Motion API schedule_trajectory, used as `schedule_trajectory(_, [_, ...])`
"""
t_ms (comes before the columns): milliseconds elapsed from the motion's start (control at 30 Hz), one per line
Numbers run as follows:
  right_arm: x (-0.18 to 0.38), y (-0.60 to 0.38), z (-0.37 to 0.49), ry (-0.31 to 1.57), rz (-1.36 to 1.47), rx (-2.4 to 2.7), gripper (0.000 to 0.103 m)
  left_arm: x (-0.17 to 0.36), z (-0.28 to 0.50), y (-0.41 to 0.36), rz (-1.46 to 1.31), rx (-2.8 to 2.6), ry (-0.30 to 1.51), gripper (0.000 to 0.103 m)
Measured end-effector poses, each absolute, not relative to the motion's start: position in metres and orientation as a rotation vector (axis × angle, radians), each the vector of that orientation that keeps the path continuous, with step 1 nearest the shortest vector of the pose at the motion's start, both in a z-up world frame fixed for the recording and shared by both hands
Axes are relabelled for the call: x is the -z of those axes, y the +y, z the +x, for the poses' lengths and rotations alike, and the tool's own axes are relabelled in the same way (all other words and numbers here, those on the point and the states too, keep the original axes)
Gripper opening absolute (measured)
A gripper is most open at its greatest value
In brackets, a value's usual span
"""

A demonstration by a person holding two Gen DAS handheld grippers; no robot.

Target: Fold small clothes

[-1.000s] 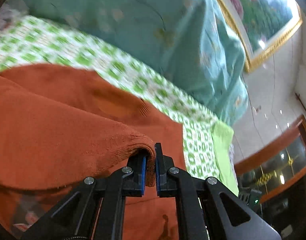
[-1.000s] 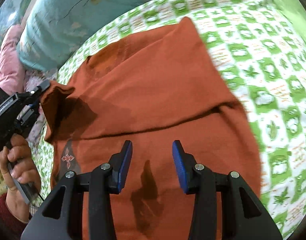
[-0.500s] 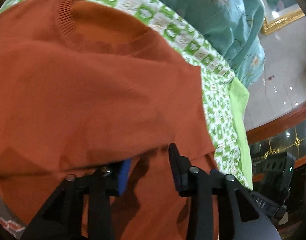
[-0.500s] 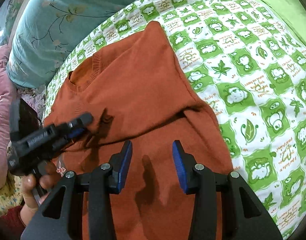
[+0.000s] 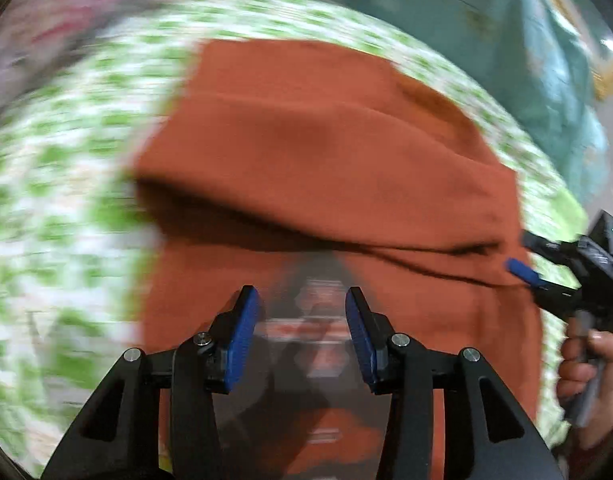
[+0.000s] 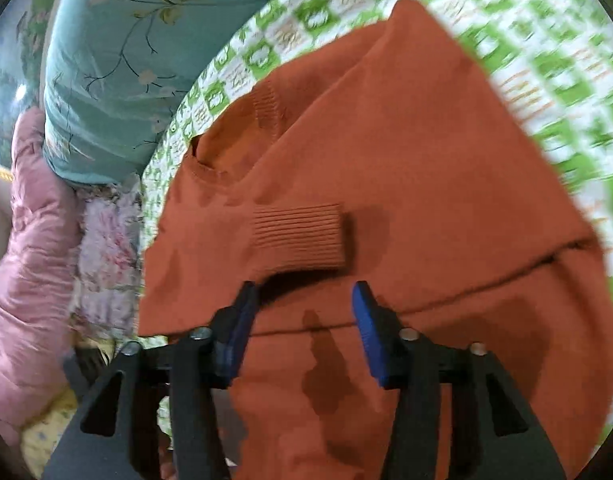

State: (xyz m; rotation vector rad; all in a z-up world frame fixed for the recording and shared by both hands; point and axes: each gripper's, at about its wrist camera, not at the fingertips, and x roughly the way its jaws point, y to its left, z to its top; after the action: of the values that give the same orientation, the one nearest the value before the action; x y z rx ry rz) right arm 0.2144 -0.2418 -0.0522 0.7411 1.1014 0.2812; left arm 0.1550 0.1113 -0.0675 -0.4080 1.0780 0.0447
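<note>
A small rust-orange sweater [image 5: 326, 152] lies on the green-and-white patterned bedsheet [image 5: 58, 184], with both sleeves folded across its body. In the right wrist view the sweater [image 6: 406, 160] shows a ribbed cuff [image 6: 298, 240] resting on its middle and the neckline [image 6: 226, 148] at the upper left. My left gripper [image 5: 302, 320] is open and empty above the sweater's lower part, where a printed patch [image 5: 318, 320] shows blurred. My right gripper [image 6: 302, 320] is open and empty just below the cuff; it also shows in the left wrist view [image 5: 522, 272] at the sweater's right edge.
A teal floral pillow [image 6: 118, 60] lies beyond the sweater, also in the left wrist view [image 5: 526, 40]. A pink padded jacket [image 6: 30, 248] and fluffy pink fabric [image 6: 106, 248] lie to the left. The left wrist view is motion-blurred.
My left gripper let go of the sleeve cuff, which now lies folded over the sweater's middle, and pulled back open. My right gripper stayed open and shifted slightly.
</note>
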Motion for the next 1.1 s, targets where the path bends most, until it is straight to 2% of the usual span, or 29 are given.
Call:
schedule_trajectory(233, [0.073, -0.227, 0.243, 1.113, 0.863, -0.266, 0.054, 0.074, 0.167, 0.167, -0.397, -0.211, 1.05, 0.045])
schedule_trajectory(300, [0.075, -0.228, 0.25, 1.096, 0.88, -0.238, 0.04, 0.073, 0.175, 0.175, -0.417, -0.234, 1.028, 0.045])
schedule_trajectory(333, [0.072, -0.226, 0.254, 1.093, 0.857, -0.239, 0.018, 0.074, 0.178, 0.178, -0.425, -0.25, 1.025, 0.045])
schedule_trajectory(367, [0.068, -0.226, 0.257, 1.082, 0.846, -0.245, 0.011, 0.075, 0.182, 0.179, -0.428, -0.266, 1.025, 0.045])
schedule_trajectory(500, [0.003, -0.236, 0.245, 0.799, 0.714, -0.308, 0.009, 0.074, 0.189, 0.184, -0.422, -0.288, 1.016, 0.048])
schedule_trajectory(567, [-0.016, -0.244, 0.237, 0.728, 0.642, -0.3, 0.009, 0.075, 0.188, 0.177, -0.421, -0.28, 1.016, 0.05])
schedule_trajectory(667, [-0.006, -0.259, 0.233, 0.767, 0.596, -0.244, 0.009, 0.077, 0.189, 0.164, -0.415, -0.27, 1.024, 0.051])
schedule_trajectory(833, [0.043, -0.288, 0.22, 0.874, 0.619, -0.12, 0.009, 0.081, 0.19, 0.148, -0.378, -0.254, 1.042, 0.05])
schedule_trajectory(1000, [0.014, -0.294, 0.211, 0.763, 0.563, -0.113, 0.009, 0.082, 0.187, 0.149, -0.388, -0.235, 1.047, 0.051])
schedule_trajectory(1100, [0.01, -0.284, 0.217, 0.774, 0.441, -0.11, 0.009, 0.082, 0.188, 0.147, -0.377, -0.244, 1.051, 0.052])
